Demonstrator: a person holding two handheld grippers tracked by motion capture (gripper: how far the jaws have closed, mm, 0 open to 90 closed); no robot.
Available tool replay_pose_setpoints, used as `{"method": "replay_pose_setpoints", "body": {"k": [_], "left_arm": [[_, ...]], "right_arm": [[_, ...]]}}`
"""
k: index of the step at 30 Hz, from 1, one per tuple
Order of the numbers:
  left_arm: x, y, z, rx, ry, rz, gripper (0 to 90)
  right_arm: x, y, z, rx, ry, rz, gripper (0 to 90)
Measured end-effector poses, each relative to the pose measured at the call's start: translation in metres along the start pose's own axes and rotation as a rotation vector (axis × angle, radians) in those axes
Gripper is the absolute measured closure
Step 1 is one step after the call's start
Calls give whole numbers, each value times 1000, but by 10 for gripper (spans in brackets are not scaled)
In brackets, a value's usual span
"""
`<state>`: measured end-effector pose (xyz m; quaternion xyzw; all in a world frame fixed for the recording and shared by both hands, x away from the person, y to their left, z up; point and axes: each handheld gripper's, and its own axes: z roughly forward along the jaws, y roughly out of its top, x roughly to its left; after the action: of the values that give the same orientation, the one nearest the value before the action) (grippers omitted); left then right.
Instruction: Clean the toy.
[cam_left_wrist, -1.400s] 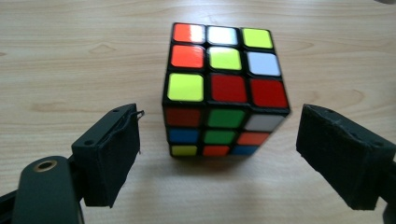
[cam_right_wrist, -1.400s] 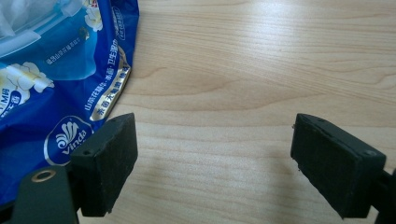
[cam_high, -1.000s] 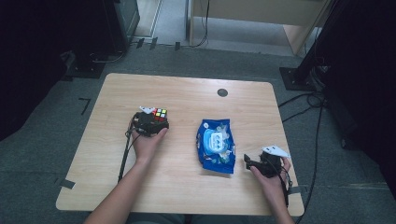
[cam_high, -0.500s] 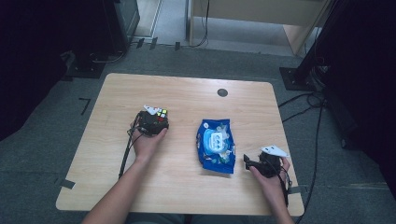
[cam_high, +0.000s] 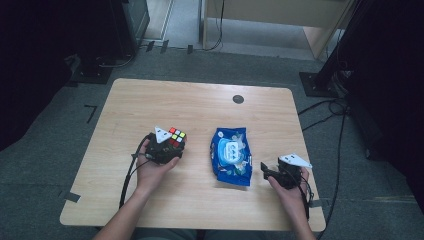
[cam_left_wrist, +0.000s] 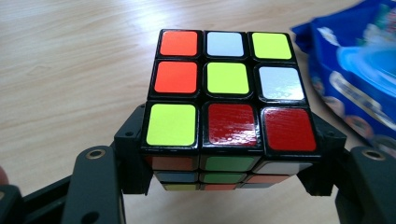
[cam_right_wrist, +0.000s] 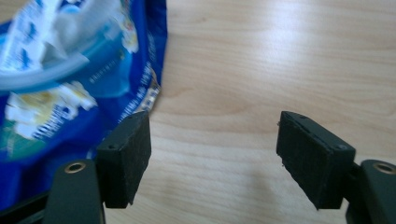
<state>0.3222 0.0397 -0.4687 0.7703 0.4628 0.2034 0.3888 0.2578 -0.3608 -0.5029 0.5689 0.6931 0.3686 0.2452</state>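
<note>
One cube (cam_left_wrist: 229, 100) in left tongs (cam_left_wrist: 229, 158), mid-table

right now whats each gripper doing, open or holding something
Left gripper: closed on the Rubik's cube, fingers against two opposite sides.
Right gripper: open, holding nothing, beside the blue wipes pack.

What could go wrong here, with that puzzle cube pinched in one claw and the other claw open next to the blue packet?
The left gripper holds the puzzle cube only by its near bottom corners, so the cube might twist or slip out if it is lifted quickly. The right gripper is open with one jaw right at the edge of the blue packet; closing there could pinch just the soft wrapper, crumpling or dragging it across the table.
</note>
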Motion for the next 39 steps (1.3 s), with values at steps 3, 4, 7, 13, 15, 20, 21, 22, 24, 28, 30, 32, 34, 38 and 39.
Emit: {"method": "replay_pose_setpoints", "body": {"k": [3, 4, 7, 13, 15, 20, 21, 22, 24, 28, 30, 32, 34, 38, 39], "left_arm": [[-8, -8, -9, -2, -24, 28, 340], [-8, -8, -9, -2, -24, 28, 341], [-15, -14, -14, 8, -35, 57, 341], [-21, -25, -20, 15, -52, 54, 341], [-23, -27, -22, 17, -62, 58, 341], [-21, -30, -24, 12, -92, 54, 341], [-21, -30, -24, 12, -92, 54, 340], [-20, -31, -24, 11, -96, 58, 340], [-20, -32, -25, 10, -99, 58, 340], [-18, -36, -24, 10, -100, 50, 340], [-18, -36, -24, 14, -102, 57, 341], [-20, -36, -24, 9, -104, 58, 340], [-20, -35, -25, 7, -111, 60, 340], [-21, -35, -26, -1, -115, 59, 340], [-21, -35, -26, -1, -116, 59, 340]], "right_arm": [[7, 9, -4, -24, 19, 4, 319], [7, 9, -4, -24, 19, 4, 319], [16, 20, -7, -48, 61, -2, 398], [35, 41, 1, -27, 143, -15, 548], [43, 47, 5, -34, 143, -24, 577], [61, 63, 22, -40, 156, -53, 621], [61, 63, 22, -40, 156, -53, 621], [64, 64, 27, -33, 164, -56, 628], [65, 61, 30, -30, 162, -63, 669], [66, 55, 35, -12, 162, -79, 724], [67, 53, 36, -12, 181, -73, 726], [68, 52, 36, -13, 200, -79, 717], [69, 52, 35, -18, 222, -69, 711], [71, 52, 33, -24, 246, -78, 710], [72, 52, 32, -28, 258, -80, 708]]}}
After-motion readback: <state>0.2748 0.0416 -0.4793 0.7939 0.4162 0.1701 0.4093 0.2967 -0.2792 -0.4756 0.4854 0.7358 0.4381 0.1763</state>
